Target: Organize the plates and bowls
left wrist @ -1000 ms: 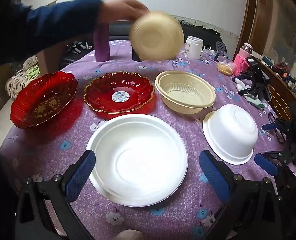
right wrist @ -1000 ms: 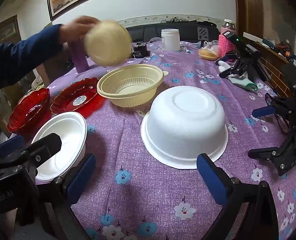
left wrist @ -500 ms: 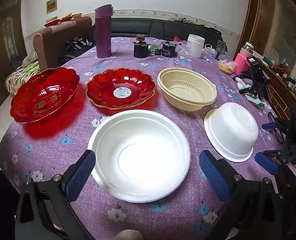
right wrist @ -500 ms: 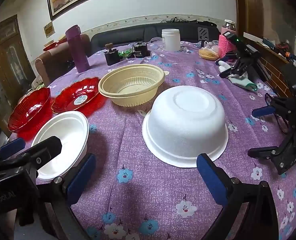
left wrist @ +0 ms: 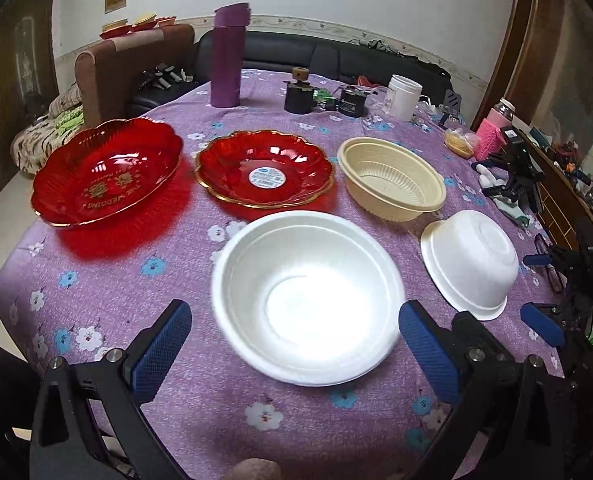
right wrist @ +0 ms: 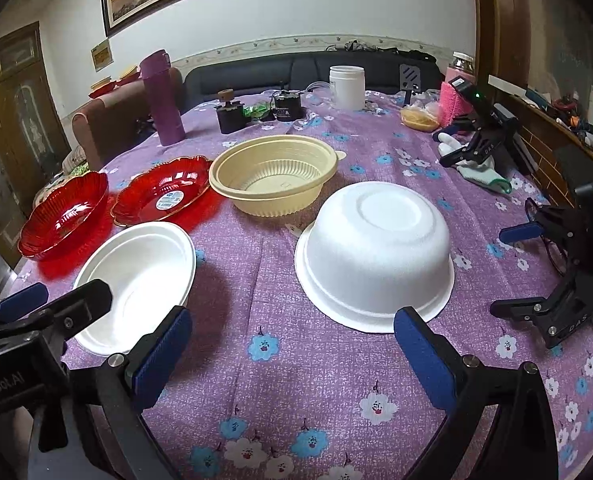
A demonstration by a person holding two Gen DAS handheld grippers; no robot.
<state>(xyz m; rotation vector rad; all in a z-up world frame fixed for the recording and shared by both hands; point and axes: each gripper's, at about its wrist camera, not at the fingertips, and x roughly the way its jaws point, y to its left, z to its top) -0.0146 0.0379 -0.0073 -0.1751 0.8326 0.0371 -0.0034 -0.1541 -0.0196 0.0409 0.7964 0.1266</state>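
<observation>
Left wrist view: the left gripper (left wrist: 292, 340) fills the bottom of the frame with its jaws spread wide and holding nothing. Between the blue pads (left wrist: 158, 350), just ahead of them, an upright white foam bowl (left wrist: 308, 300) sits on the purple flowered tabletop (left wrist: 108, 280). Right of centre an upside-down white foam bowl (left wrist: 470, 264) rests on its rim. Above these runs a row: a red plate with gold lettering (left wrist: 104, 170) at left, a red plate with a round sticker (left wrist: 264, 172) in the middle, and a cream ribbed bowl (left wrist: 390, 184) at right, each apart from its neighbour. Along the upper part of the frame stand a purple flask (left wrist: 228, 56) and a white jar (left wrist: 404, 96).

Right wrist view: the right gripper (right wrist: 292, 354) is at the bottom, jaws likewise wide and holding nothing. The upside-down bowl (right wrist: 374, 252) lies just ahead of it, slightly right of centre. The upright white bowl (right wrist: 140, 280) is at lower left, partly behind the left gripper's black frame. Both red plates are at left, and the cream bowl (right wrist: 274, 178) sits above centre.
</observation>
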